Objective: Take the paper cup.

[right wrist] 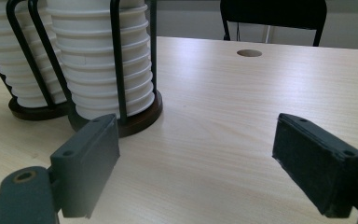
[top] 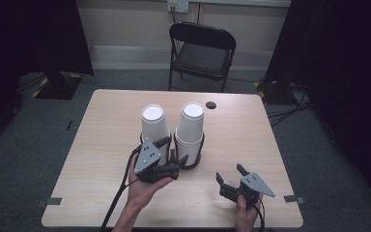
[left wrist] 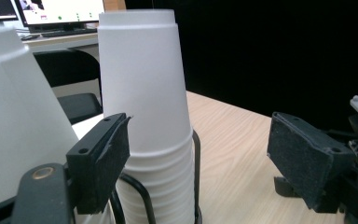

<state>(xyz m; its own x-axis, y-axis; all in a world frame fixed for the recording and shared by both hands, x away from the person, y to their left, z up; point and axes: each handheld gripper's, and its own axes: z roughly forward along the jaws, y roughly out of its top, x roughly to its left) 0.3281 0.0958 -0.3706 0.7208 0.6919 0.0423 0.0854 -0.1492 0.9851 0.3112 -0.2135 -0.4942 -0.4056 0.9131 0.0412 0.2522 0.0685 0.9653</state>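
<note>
Right now the right tool point(top: 229, 172) sits nearest the front edge of the tabletop point(top: 101, 145), jaws spread wide on nothing. Just beyond it, the left tool point(top: 175, 151) is open too, one jaw against the left cup stack point(top: 154, 128), the other just beside the right cup stack point(top: 190, 135), gripping neither. Both stacks stand upright mid-tabletop, side by side, cups upside down with the bases pointing up, long axis vertical. Black wire holders point(right wrist: 135, 119) cage their lower rims, barring a low side grasp. Farther back there's a round hole point(top: 210, 105), then a folding chair point(top: 201, 48).
</note>
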